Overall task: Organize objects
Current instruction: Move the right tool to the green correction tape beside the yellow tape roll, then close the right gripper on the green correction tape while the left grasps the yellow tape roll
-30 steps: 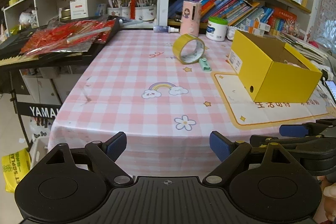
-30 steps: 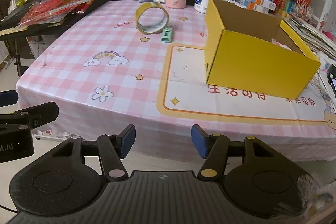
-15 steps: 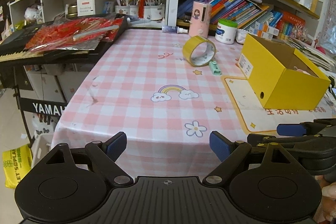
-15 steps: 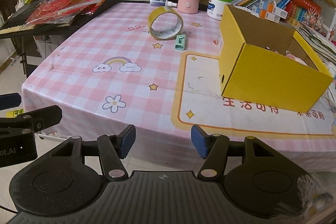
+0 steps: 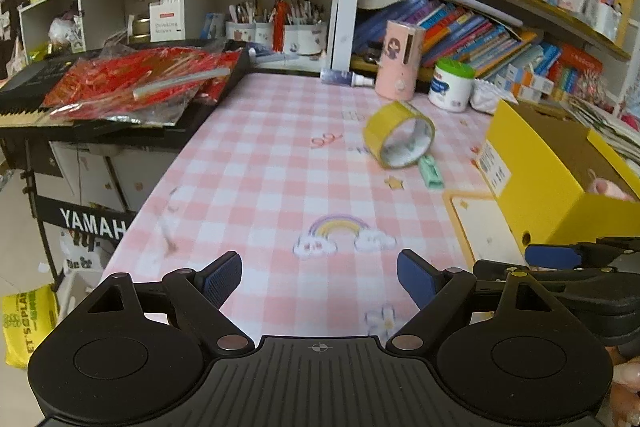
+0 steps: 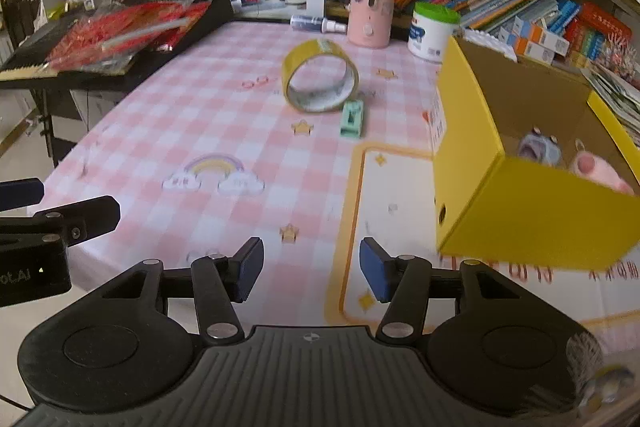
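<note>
Judging by two soft toys (image 6: 568, 157) already in the yellow box (image 6: 536, 219), tape roll (image 6: 320, 81) and green clip (image 6: 352, 117) remain; left tongs (image 5: 320, 281) spread empty, right tongs (image 6: 311, 271) closing on nothing.

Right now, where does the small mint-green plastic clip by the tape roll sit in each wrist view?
Left wrist view: the small mint-green plastic clip lies right of centre, just below the upright yellow tape roll.
Right wrist view: the clip lies just right of centre in the upper half, at the roll's lower right.
Shared landmark: the open yellow cardboard box, to the clip's right in both.
</note>
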`<state>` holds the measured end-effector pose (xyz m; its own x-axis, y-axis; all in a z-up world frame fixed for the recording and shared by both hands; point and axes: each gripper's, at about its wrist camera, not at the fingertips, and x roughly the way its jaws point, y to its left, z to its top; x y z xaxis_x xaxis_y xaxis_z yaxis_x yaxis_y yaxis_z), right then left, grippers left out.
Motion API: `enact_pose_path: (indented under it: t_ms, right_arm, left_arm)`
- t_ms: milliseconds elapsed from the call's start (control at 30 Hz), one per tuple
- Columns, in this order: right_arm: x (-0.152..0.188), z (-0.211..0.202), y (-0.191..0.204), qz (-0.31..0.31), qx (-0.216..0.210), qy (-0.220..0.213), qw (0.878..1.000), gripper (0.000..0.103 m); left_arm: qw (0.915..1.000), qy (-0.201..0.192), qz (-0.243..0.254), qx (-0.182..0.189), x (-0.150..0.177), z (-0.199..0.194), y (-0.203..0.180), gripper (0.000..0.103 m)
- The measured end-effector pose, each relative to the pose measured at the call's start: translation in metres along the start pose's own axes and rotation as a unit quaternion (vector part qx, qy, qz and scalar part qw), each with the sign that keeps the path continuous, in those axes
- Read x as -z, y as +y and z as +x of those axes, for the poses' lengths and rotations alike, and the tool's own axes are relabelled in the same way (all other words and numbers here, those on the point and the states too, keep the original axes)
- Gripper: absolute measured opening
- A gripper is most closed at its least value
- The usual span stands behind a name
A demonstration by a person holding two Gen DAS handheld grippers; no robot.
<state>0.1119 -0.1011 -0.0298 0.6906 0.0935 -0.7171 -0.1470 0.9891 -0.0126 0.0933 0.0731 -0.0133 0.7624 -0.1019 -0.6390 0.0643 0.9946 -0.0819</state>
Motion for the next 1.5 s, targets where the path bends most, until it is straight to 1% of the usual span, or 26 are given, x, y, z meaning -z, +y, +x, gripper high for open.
enact_pose_path:
  t_ms: [67, 300, 500, 567, 667, 800, 1100, 1267, 1333, 1400, 1433, 1467, 1500]
  right_arm:
    - [-0.009, 0.006, -0.003, -0.003, -0.002, -0.004, 1.000, 0.052]
    - [-0.042, 0.029, -0.016, 0.002, -0.007, -0.014, 1.000, 0.051]
    - [-0.073, 0.052, -0.022, 0.012, -0.014, -0.026, 0.999, 0.046]
    - [-0.082, 0.064, -0.024, 0.018, -0.015, -0.023, 0.999, 0.044]
    - [-0.093, 0.083, -0.028, 0.033, -0.013, -0.005, 0.999, 0.044]
    - [-0.101, 0.112, -0.035, 0.056, 0.006, 0.022, 0.998, 0.043]
    - [-0.110, 0.157, -0.041, 0.073, 0.032, 0.039, 0.996, 0.043]
    - [-0.113, 0.181, -0.048, 0.079, 0.041, 0.061, 0.994, 0.042]
    - [-0.113, 0.189, -0.050, 0.080, 0.042, 0.069, 0.993, 0.041]
    - [-0.114, 0.192, -0.049, 0.070, 0.042, 0.061, 0.995, 0.041]
    - [-0.115, 0.194, -0.049, 0.067, 0.040, 0.058, 0.995, 0.039]
    - [-0.115, 0.194, -0.049, 0.063, 0.038, 0.053, 0.996, 0.029]
    - [-0.115, 0.195, -0.050, 0.059, 0.035, 0.050, 0.996, 0.023]
  left_arm:
    - [1.0000, -0.001, -0.001, -0.002, -0.007, 0.007, -0.001, 0.086]
    - [1.0000, -0.004, 0.005, -0.007, -0.032, 0.033, -0.010, 0.081]
    - [0.9997, -0.008, 0.014, -0.021, -0.052, 0.052, -0.017, 0.080]
    - [0.9995, -0.006, 0.016, -0.027, -0.057, 0.058, -0.018, 0.080]
    - [0.9992, -0.004, 0.017, -0.036, -0.064, 0.068, -0.019, 0.080]
    - [0.9990, -0.004, 0.015, -0.041, -0.075, 0.081, -0.020, 0.080]
    - [0.9988, 0.011, 0.020, -0.043, -0.094, 0.116, -0.023, 0.080]
    - [0.9986, 0.026, 0.021, -0.042, -0.098, 0.133, -0.024, 0.079]
    - [0.9985, 0.030, 0.021, -0.040, -0.099, 0.140, -0.025, 0.077]
    - [0.9986, 0.034, 0.020, -0.035, -0.101, 0.146, -0.026, 0.074]
    - [0.9986, 0.036, 0.020, -0.032, -0.102, 0.148, -0.027, 0.074]
    - [0.9987, 0.036, 0.020, -0.029, -0.103, 0.150, -0.028, 0.074]
    - [0.9988, 0.036, 0.021, -0.026, -0.104, 0.152, -0.029, 0.074]
